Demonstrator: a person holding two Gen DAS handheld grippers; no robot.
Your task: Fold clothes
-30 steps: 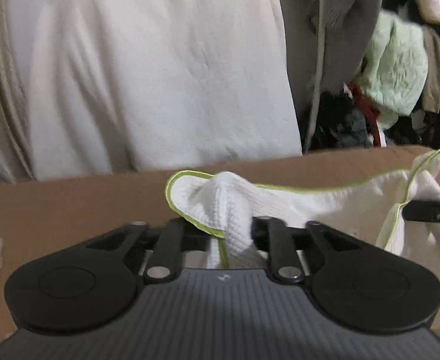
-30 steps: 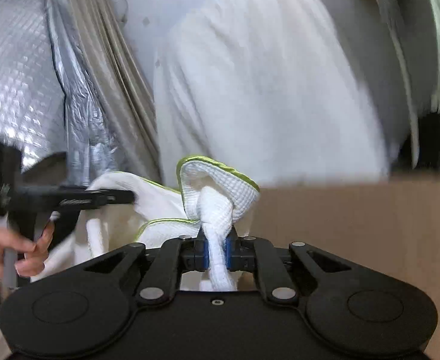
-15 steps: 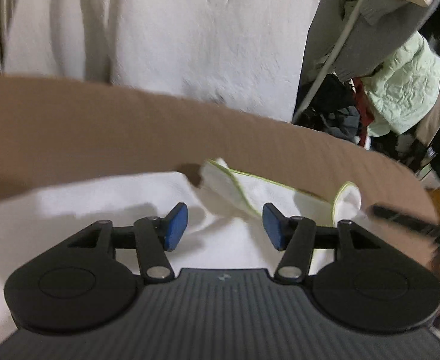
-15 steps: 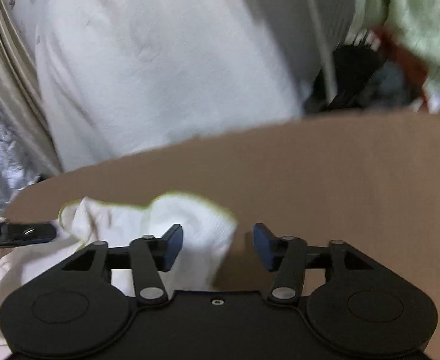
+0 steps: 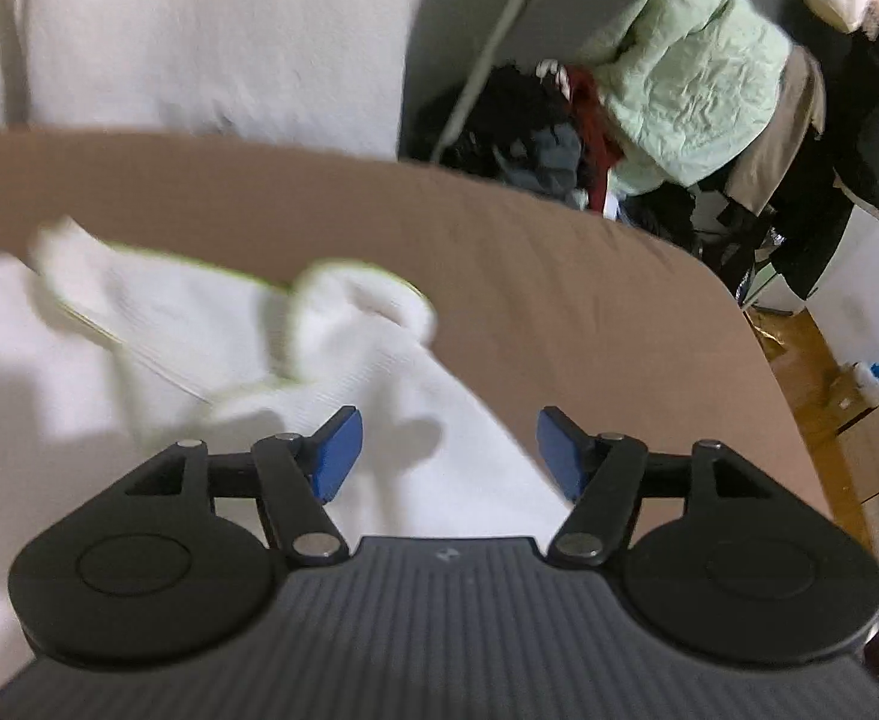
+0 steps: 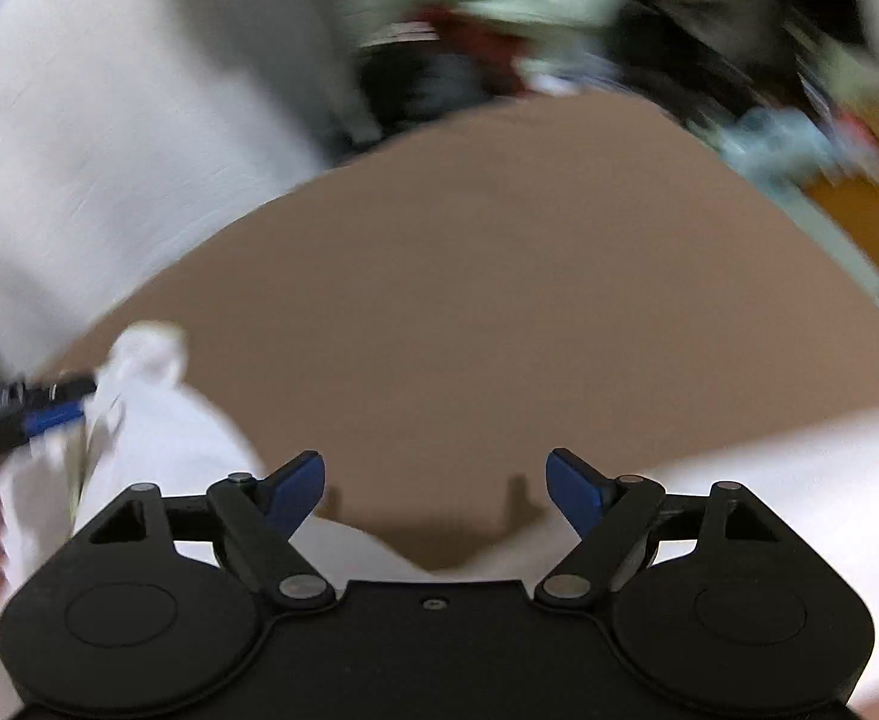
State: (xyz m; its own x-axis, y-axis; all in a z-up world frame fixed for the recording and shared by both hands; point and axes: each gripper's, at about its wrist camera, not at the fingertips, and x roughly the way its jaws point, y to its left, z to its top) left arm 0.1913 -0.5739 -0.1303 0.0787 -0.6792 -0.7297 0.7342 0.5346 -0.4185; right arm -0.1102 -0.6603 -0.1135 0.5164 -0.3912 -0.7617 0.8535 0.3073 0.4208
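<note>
The left gripper [image 5: 448, 450] is seen spread wide with nothing between its blue pads [image 5: 336, 450], poised over the white garment [image 5: 199, 372]. The right gripper [image 6: 435, 492] is likewise released and empty, its jaws held over bare brown tabletop [image 6: 499, 312], with white cloth showing under both of its sides.

The garment is spread on the near left part of the tabletop, its green-edged hem [image 5: 355, 267] bunched into a raised fold toward the middle. From its ribbed weave and loose bunching, it is judged to be light, soft and limp, neither slippery nor fragile; it will sag and drag when lifted. A hold is best taken on the trimmed hem or a corner, where the layers are thick enough to be pinched firmly.

In the left wrist view, the hem, the rounded far right corner of the tabletop [image 5: 721, 294] and a heap of clothes [image 5: 697, 78] beyond it are shown. Only in the right wrist view, though heavily blurred, are the other gripper's blue tip [image 6: 49, 414] beside the cloth and white fabric at the near right edge [image 6: 799, 480] revealed.
</note>
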